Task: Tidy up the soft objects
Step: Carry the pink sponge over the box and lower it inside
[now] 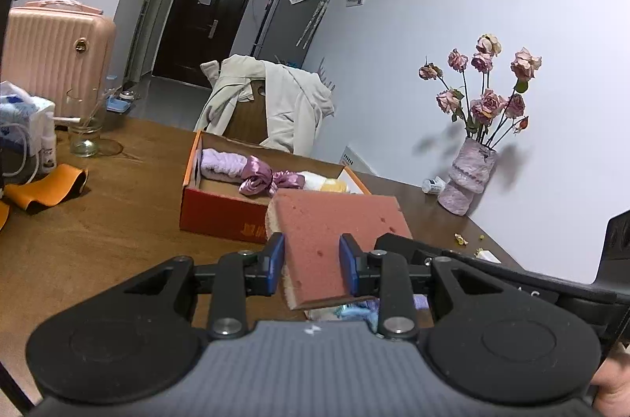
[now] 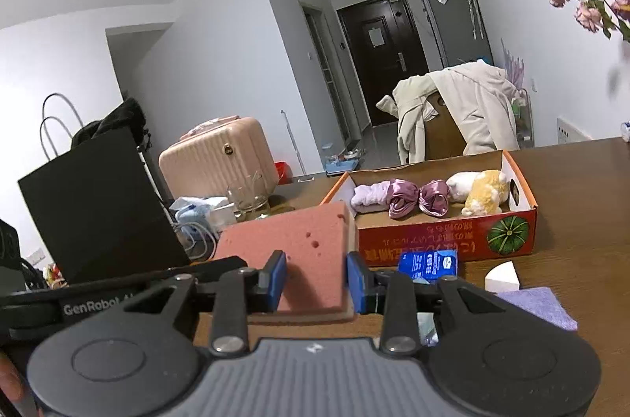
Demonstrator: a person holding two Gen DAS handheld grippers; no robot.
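A pink sponge (image 1: 338, 216) with a pale underside hangs above the brown table, just short of the orange cardboard box (image 1: 220, 216). My left gripper (image 1: 311, 251) is shut on its near edge, blue pads pressing both sides. In the right wrist view my right gripper (image 2: 317, 275) is shut on the same sponge (image 2: 291, 236), beside the left one. The box (image 2: 433, 240) holds a lilac cloth (image 2: 368, 196), a purple satin bow (image 2: 417, 198) and a yellow-white plush (image 2: 478, 194).
A blue packet (image 2: 429, 265), a white wedge (image 2: 502, 277) and a purple cloth (image 2: 535, 303) lie in front of the box. A vase of dried roses (image 1: 468, 176) stands at the right, a glass (image 1: 84, 125) and an orange strap (image 1: 47, 188) at the left. A black bag (image 2: 98, 204) stands further left.
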